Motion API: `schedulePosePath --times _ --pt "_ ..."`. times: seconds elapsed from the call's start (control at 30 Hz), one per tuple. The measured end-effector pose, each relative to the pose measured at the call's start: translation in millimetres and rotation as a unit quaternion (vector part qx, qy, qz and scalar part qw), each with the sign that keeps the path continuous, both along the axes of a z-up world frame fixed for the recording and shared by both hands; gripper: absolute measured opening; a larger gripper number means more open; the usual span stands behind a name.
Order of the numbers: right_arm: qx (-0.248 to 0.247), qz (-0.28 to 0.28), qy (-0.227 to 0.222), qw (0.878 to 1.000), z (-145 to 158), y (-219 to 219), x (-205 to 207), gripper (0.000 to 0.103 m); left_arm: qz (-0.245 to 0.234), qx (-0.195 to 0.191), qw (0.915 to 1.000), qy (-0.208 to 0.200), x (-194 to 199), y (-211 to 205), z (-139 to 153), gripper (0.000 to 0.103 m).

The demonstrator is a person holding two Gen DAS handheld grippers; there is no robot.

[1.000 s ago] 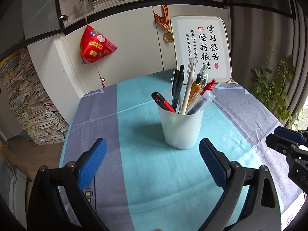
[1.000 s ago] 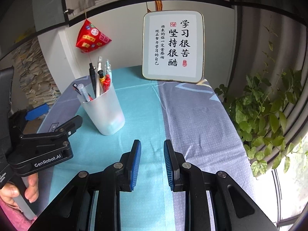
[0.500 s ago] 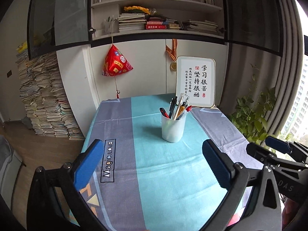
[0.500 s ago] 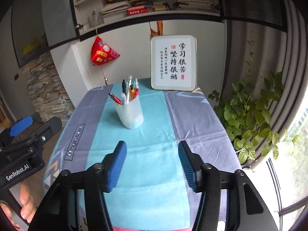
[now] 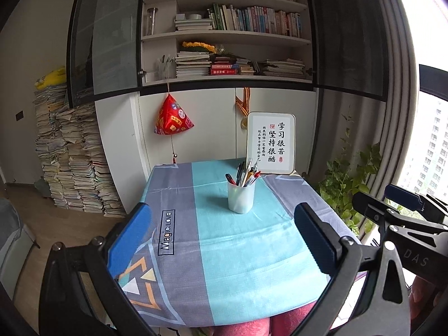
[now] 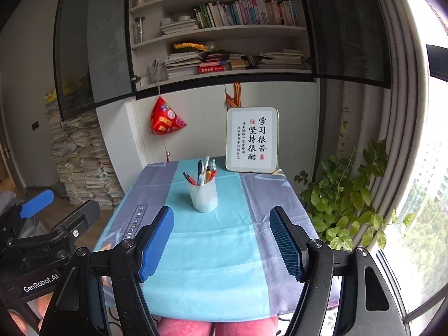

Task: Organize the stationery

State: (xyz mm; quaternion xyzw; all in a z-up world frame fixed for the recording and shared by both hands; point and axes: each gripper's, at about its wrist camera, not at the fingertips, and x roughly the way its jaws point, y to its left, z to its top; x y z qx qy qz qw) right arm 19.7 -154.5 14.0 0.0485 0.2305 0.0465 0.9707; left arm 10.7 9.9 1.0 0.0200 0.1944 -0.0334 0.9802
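Pen cup [image 5: 241, 198] well beyond both tongs

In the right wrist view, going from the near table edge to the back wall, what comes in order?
Right claw, jaws opening with nothing between them → bare tablecloth → white pen cup full of pens → framed calligraphy sign at the table's far edge → cabinet.

Pens [image 5: 245, 173] in cup [image 5: 240, 200] on table [image 5: 218, 252], before sign [image 5: 271, 142]
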Motion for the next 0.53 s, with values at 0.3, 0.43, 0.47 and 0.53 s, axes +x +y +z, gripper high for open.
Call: schedulePosePath --times 0.3,0.43,0.47,0.53 --pt "0.003 0.007 -0.012 1.000 5 3 -16 0.072 0.000 0.005 0.9998 -0.018 -15 -2 10 0.102" --pt "-0.005 0.003 -0.023 1.000 11 4 -22 0.072 -0.001 0.004 0.9997 -0.023 -19 -2 12 0.102" --pt "-0.006 0.001 -0.026 1.000 12 4 -22 0.072 0.000 0.003 0.9997 -0.023 -19 -2 12 0.102" --pt "-0.006 -0.003 -0.028 1.000 13 3 -23 0.072 -0.002 0.002 0.9997 -0.023 -19 -1 12 0.102"
